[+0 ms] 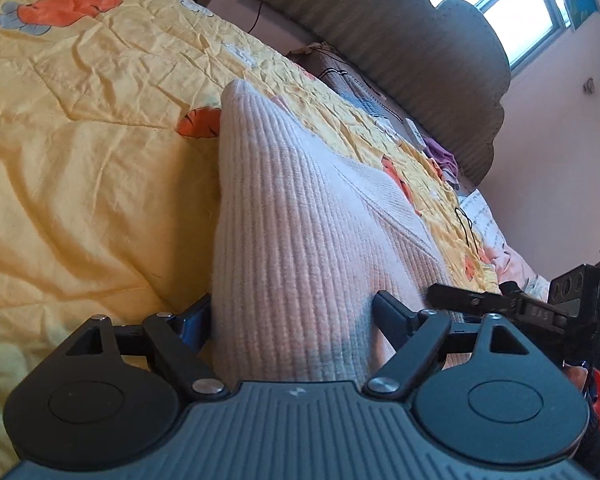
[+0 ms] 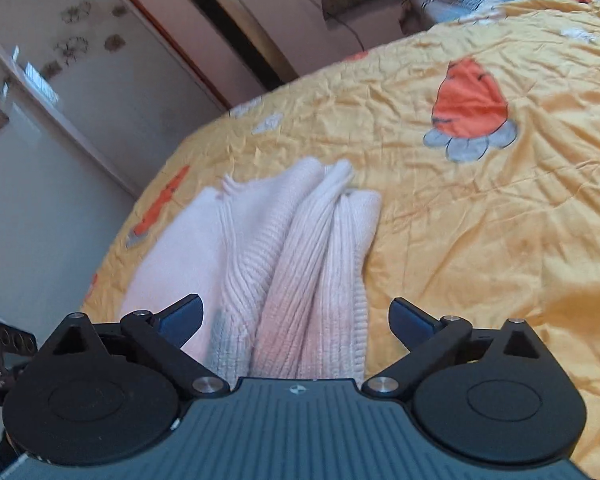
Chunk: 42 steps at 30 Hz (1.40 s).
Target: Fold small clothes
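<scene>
Pink ribbed knit garment [image 1: 300, 240] lies on the yellow carrot-print quilt [image 1: 80, 160] of the bed, running up the middle of the left wrist view. In the right wrist view it sits lower centre, bunched into long ridges toward its far end.

Left tongs [image 1: 292, 316]: wide, knit fills the gap between the blue pads, left pad right at the fabric edge, no clear squeeze visible. Right tongs [image 2: 296, 320]: wide too, garment under and between them, not gripped. Other tool shows at right edge of the left view, just beside the garment.

Risks, as judged:
- Cloth is rucked, not flat; folding from here likely gives a lumpy, skewed fold.
- Thick soft knit: closing now may catch only the top layer or several ridges at once, so the layers drag unevenly.
- Quilt is loose and wrinkled; a low pinch could grab quilt with the garment.
- Both tools are close at the near end, so the tongs could bump.
</scene>
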Each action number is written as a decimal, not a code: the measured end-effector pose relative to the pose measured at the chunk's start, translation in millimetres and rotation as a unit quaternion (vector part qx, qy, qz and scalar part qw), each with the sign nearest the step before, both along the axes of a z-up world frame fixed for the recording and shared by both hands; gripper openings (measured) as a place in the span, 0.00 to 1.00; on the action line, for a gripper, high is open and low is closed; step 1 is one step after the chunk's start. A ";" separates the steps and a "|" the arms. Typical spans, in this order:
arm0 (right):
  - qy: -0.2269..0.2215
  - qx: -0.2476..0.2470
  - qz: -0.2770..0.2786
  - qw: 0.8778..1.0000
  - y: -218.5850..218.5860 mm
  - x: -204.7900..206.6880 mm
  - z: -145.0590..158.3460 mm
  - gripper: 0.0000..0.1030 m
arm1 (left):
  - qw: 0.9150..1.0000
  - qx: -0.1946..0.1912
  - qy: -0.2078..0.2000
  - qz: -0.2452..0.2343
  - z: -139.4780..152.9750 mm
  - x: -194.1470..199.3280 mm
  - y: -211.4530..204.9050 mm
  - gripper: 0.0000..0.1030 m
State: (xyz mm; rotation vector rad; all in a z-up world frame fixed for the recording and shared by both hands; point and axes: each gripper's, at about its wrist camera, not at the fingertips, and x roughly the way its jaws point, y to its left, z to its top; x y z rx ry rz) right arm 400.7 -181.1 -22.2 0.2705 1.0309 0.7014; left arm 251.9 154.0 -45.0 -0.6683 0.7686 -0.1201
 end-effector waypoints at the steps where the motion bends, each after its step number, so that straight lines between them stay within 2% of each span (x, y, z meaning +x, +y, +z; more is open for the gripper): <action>1: 0.003 -0.019 0.013 1.000 11.7 -2.6 -6.9 0.93 | 1.000 0.003 0.003 -0.003 -1.6 3.5 -1.1 0.82; 3: -0.002 -0.052 0.036 0.998 28.5 -9.5 -19.2 0.85 | 1.000 0.004 0.014 -0.007 -6.9 10.1 -0.8 0.83; 4: -0.009 -0.051 0.038 0.998 31.1 -12.7 -23.9 0.85 | 1.000 0.002 0.014 -0.011 -9.6 12.5 -0.5 0.82; 6: -0.015 -0.038 0.044 0.998 27.3 -12.1 -29.4 0.78 | 1.000 0.007 0.009 -0.018 -13.4 15.7 -2.1 0.82; 7: -0.005 -0.023 0.040 0.999 20.9 -9.5 -31.1 0.73 | 1.000 0.017 0.004 -0.023 -13.5 17.1 -4.8 0.82; 9: 0.005 0.002 0.038 0.999 10.5 -4.6 -36.7 0.70 | 0.999 0.033 -0.004 -0.027 -13.3 20.1 -8.0 0.83; 12: 0.000 0.006 0.034 0.999 10.6 -6.6 -36.0 0.72 | 0.999 0.037 0.005 -0.022 -5.0 17.1 -6.6 0.83; 15: 0.004 0.014 0.020 1.000 3.4 -8.1 -29.9 0.76 | 0.996 0.084 -0.013 -0.001 28.4 -9.2 -5.3 0.81; 17: 0.015 0.030 -0.011 0.999 -8.5 -14.6 -14.0 0.78 | 0.988 0.135 -0.070 0.031 61.7 -32.3 -7.9 0.81; 19: -0.030 0.045 -0.038 0.998 -16.3 -25.8 11.2 0.77 | 0.973 0.183 -0.129 0.055 87.7 -39.4 -21.9 0.81; 21: -0.078 0.077 -0.046 0.993 -10.9 -31.1 35.0 0.81 | 0.956 0.238 -0.163 0.043 94.0 -29.5 -50.1 0.81; 22: -0.086 0.098 -0.048 0.990 -2.9 -28.2 43.7 0.86 | 0.950 0.265 -0.166 0.019 87.9 -19.5 -68.0 0.81; 23: -0.086 0.117 -0.044 0.988 8.2 -23.7 49.0 0.90 | 0.947 0.282 -0.155 -0.005 77.6 -8.5 -82.7 0.81; 24: -0.080 0.131 -0.034 0.988 20.4 -19.6 50.2 0.99 | 0.947 0.291 -0.133 -0.025 64.9 4.1 -93.5 0.81; 25: -0.068 0.145 -0.022 0.987 35.5 -12.9 48.0 0.99 | 0.951 0.290 -0.097 -0.039 49.2 17.3 -98.7 0.81; 26: -0.055 0.149 -0.019 0.987 46.5 -7.2 42.8 0.98 | 0.950 0.299 -0.079 -0.037 35.6 25.0 -102.1 0.81; 28: -0.002 0.119 -0.014 0.993 68.7 10.9 19.6 0.98 | 0.937 0.337 -0.086 -0.031 22.8 27.0 -106.8 0.83; 29: 0.023 0.086 -0.011 0.996 75.0 18.0 4.2 0.94 | 0.938 0.333 -0.087 -0.031 21.7 27.7 -105.9 0.83; 30: 0.019 0.077 -0.006 0.997 75.1 20.2 -6.7 0.89 | 0.941 0.325 -0.086 -0.031 22.5 27.9 -103.5 0.84; 31: -0.016 0.084 0.008 0.996 72.9 13.7 -12.3 0.88 | 0.942 0.324 -0.085 -0.033 23.1 28.8 -102.7 0.85; 32: -0.018 0.082 0.012 0.996 72.0 12.6 -13.9 0.86 | 0.940 0.329 -0.085 -0.037 22.7 28.6 -103.8 0.85; 35: -0.010 0.078 0.007 0.997 70.3 12.5 -9.4 0.83 | 0.938 0.335 -0.080 -0.035 23.8 26.7 -106.6 0.85; 39: 0.009 0.105 -0.048 0.993 56.5 5.4 6.5 0.83 | 0.946 0.315 -0.075 -0.022 34.9 18.9 -103.1 0.86; 42: -0.014 0.128 -0.028 0.991 52.8 -8.6 25.6 0.86 | 0.950 0.303 -0.079 -0.014 43.8 9.4 -100.8 0.86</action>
